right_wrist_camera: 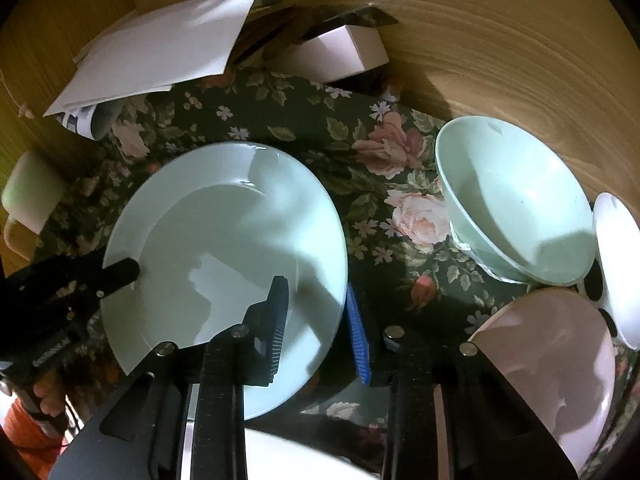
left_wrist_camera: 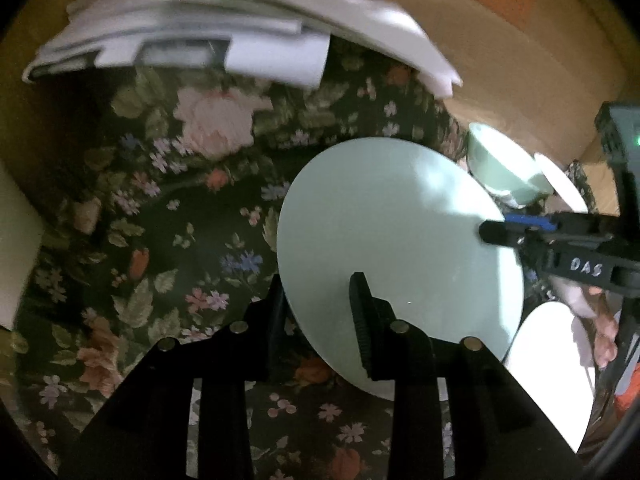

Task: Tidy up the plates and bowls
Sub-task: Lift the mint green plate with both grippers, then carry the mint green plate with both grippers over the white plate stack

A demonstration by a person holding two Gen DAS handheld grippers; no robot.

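Note:
A pale green plate [left_wrist_camera: 400,232] hangs tilted over the floral cloth, held at two sides. My left gripper [left_wrist_camera: 318,280] is shut on its near left rim, one finger under the plate and one on top. From the right, my right gripper [left_wrist_camera: 490,232] bites the far right rim. In the right wrist view the same plate [right_wrist_camera: 208,248] has its right rim between the blue pads of my right gripper [right_wrist_camera: 315,284], which is shut on it. My left gripper [right_wrist_camera: 128,270] clamps the plate's left rim there.
A pale green bowl [right_wrist_camera: 516,208] stands right of the plate, with a white bowl [right_wrist_camera: 560,360] nearer and a white plate [right_wrist_camera: 618,272] at the far right. Another white plate [right_wrist_camera: 300,456] lies below. Papers [right_wrist_camera: 160,52] and a white box [right_wrist_camera: 340,52] lie at the back of the floral cloth [right_wrist_camera: 320,128].

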